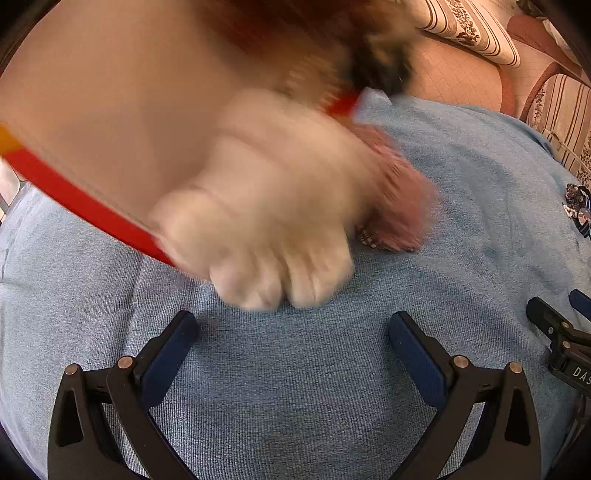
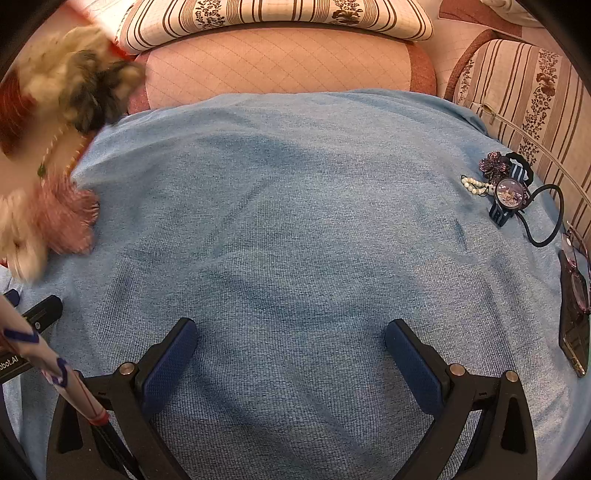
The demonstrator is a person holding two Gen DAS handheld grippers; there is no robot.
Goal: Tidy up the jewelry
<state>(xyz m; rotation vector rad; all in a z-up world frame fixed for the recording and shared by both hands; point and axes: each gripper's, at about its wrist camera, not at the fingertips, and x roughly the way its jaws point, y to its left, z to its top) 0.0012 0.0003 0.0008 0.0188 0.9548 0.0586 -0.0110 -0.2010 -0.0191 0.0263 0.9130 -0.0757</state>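
Note:
A small pile of jewelry lies on the blue cloth (image 2: 295, 221) at the far right: a purple flower brooch (image 2: 493, 164), a pearl bracelet (image 2: 472, 184), a round-faced watch (image 2: 511, 194) and a black loop cord (image 2: 550, 221). The pile also shows at the right edge of the left wrist view (image 1: 578, 206). My right gripper (image 2: 291, 347) is open and empty over the cloth. My left gripper (image 1: 293, 339) is open and empty. A blurred furry animal's paw (image 1: 280, 251) moves just beyond it, over a pink fluffy item (image 1: 402, 206).
The animal (image 2: 74, 85) with a red band also shows at the left of the right wrist view. Glasses (image 2: 576, 273) and a phone (image 2: 572, 332) lie at the cloth's right edge. Striped cushions (image 2: 280, 18) line the back.

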